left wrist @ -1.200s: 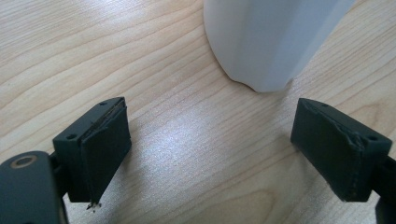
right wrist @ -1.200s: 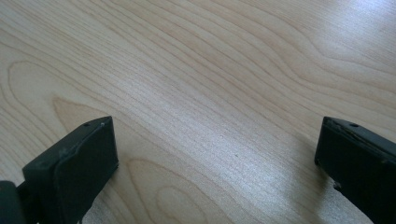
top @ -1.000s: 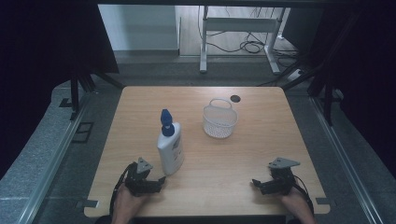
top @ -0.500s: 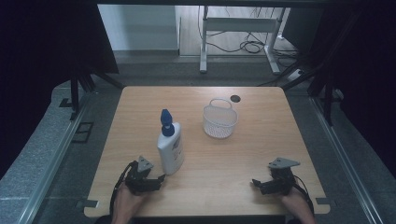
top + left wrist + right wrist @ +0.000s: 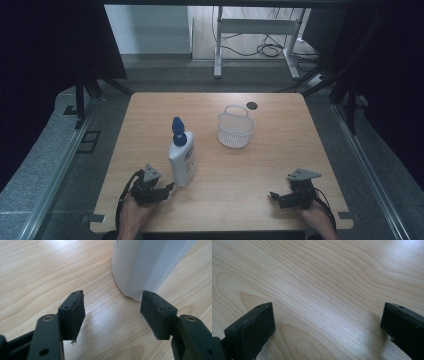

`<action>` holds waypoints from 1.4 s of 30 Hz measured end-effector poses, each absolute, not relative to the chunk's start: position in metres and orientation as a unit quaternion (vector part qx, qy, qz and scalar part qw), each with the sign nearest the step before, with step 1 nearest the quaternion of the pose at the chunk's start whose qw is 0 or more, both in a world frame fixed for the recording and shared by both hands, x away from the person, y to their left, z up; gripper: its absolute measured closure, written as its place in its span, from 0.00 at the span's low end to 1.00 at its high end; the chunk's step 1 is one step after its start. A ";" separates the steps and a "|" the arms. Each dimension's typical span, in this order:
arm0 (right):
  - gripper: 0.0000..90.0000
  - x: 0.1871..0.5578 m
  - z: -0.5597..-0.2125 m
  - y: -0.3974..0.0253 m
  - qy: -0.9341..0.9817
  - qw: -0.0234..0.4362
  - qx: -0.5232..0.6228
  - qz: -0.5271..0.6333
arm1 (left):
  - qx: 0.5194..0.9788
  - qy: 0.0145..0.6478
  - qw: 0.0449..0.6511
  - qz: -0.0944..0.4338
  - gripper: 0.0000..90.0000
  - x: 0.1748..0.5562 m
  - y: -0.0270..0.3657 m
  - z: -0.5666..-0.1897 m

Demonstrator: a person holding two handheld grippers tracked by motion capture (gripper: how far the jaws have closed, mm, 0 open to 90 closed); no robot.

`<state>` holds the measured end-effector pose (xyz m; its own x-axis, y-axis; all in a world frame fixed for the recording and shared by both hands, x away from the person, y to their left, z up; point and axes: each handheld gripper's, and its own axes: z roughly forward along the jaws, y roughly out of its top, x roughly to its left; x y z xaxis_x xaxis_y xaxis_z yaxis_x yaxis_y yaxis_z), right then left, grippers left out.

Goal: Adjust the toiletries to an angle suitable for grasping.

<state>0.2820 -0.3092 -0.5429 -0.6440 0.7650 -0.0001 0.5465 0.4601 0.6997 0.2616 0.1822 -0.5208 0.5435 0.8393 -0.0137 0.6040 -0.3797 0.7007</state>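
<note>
A pale wooden worktop (image 5: pixel 260 165) is carrying a tall white bottle (image 5: pixel 182 159) standing upright near its front left, a wire basket (image 5: pixel 235 130) behind. The left claw (image 5: pixel 112 311) is gaping wide just beside the bottle's base; closing so low risks tipping it. The right claw (image 5: pixel 327 320) is resting wide open, holding nothing.

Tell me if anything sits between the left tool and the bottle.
Nothing visible does. The left tool is open with bare table between its jaws, and the bottle stands just ahead, slightly toward one jaw. In the high view the bottle is right beside that tool; the basket stands farther off.
</note>
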 end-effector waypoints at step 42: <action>0.00 0.282 -0.543 -0.309 0.839 0.160 0.392 0.343 | 0.797 0.439 0.384 0.154 0.93 0.307 0.174 -0.512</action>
<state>0.2824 -0.3088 -0.5429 -0.6425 0.7663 0.0006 0.5475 0.4585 0.7000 0.3072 0.1738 -0.5124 0.5664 0.8190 -0.0917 0.5816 -0.3184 0.7485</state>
